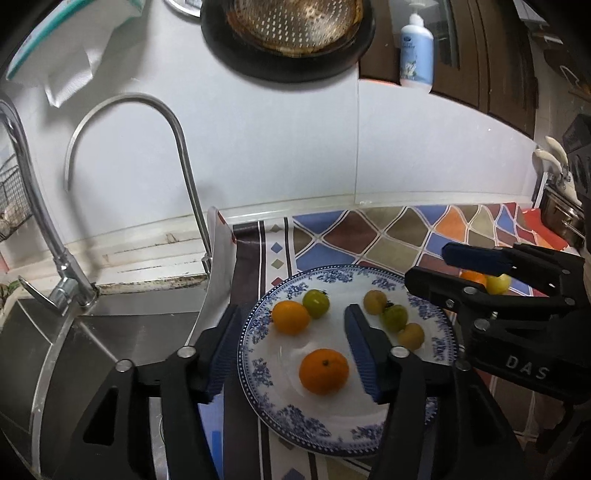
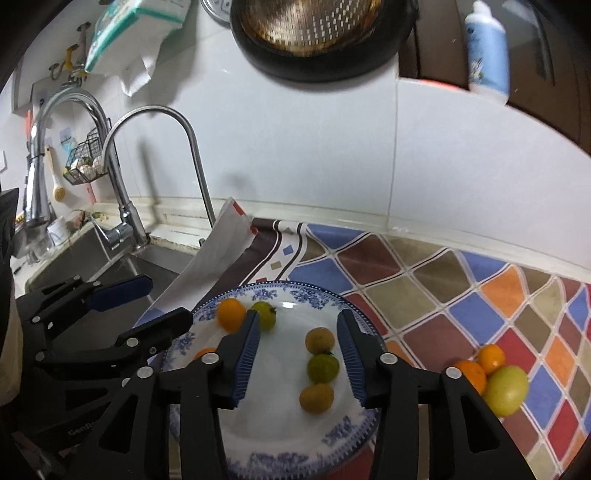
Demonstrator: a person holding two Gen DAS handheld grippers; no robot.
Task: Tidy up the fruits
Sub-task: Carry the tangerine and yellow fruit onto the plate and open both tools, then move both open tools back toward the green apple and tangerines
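A blue-and-white plate [image 1: 332, 432] [image 2: 280, 288] lies on the patterned mat. On it are two oranges [image 1: 324, 371] [image 1: 290, 317], a green fruit [image 1: 316, 303] and a column of three small yellow-green fruits [image 2: 320, 340] [image 2: 323, 367] [image 2: 316, 397]. My left gripper [image 1: 294, 312] [image 2: 168, 301] hangs open above the plate's left half, its pads clear of the orange seen between them. Over the right half my right gripper [image 2: 299, 315] [image 1: 426, 264] is open too, and the column of three shows between its fingers, untouched. Two oranges [image 2: 471, 374] [image 2: 491, 358] and a larger green-yellow fruit [image 2: 506, 389] lie on the mat right of the plate.
A steel sink [image 1: 92, 339] with two curved faucets [image 1: 181, 147] is just left of the plate. A white sheet [image 1: 221, 266] leans between sink and mat. A steel pot [image 1: 561, 218] stands far right. A pan [image 1: 288, 33] and a bottle [image 1: 416, 51] sit high on the wall.
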